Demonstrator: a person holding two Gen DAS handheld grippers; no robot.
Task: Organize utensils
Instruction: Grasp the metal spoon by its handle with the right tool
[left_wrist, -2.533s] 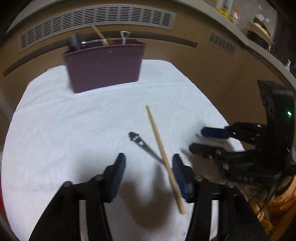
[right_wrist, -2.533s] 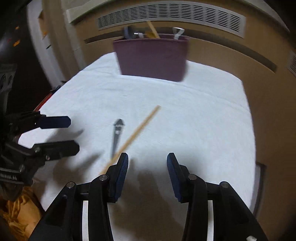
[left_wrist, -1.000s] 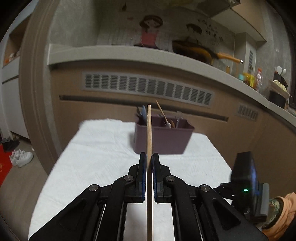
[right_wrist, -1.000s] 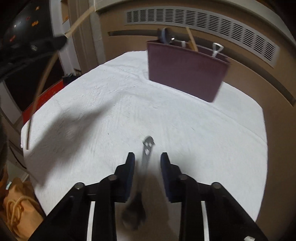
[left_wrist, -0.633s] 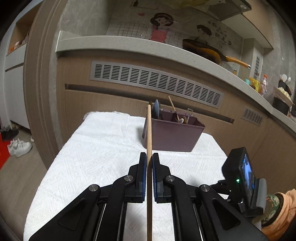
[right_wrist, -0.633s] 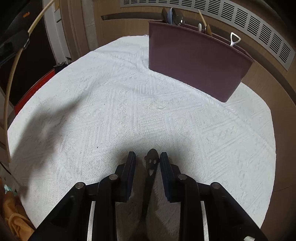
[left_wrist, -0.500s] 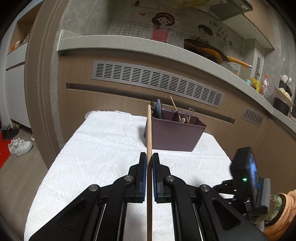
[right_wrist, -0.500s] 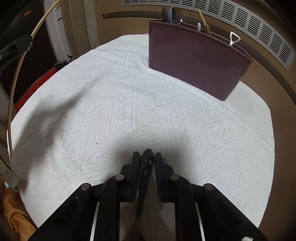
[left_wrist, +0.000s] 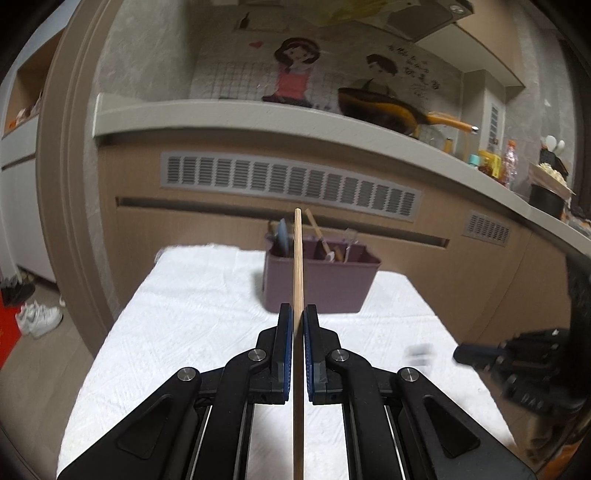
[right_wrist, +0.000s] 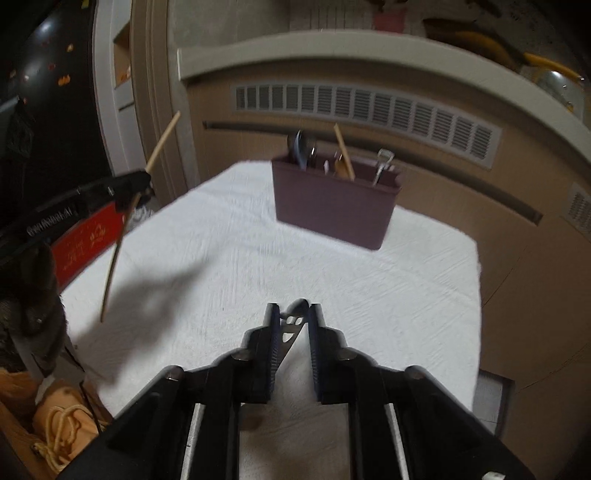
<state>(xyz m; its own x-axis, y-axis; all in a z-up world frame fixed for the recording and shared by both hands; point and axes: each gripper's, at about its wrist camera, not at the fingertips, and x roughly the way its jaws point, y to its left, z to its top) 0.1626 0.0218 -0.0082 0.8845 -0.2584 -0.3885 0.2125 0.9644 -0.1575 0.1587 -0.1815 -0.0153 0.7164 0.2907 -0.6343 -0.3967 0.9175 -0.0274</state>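
Left gripper (left_wrist: 298, 325) clamps the wooden chopstick (left_wrist: 297, 266) upright; right gripper (right_wrist: 291, 325) clamps the metal utensil (right_wrist: 290, 332) crosswise between its pads.

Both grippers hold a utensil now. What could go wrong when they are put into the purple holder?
The left gripper pinches the long chopstick at one spot, so it may pivot or slip. The metal utensil sits slanted in the right gripper and might twist loose. The purple holder is already crowded, so an insertion could snag.
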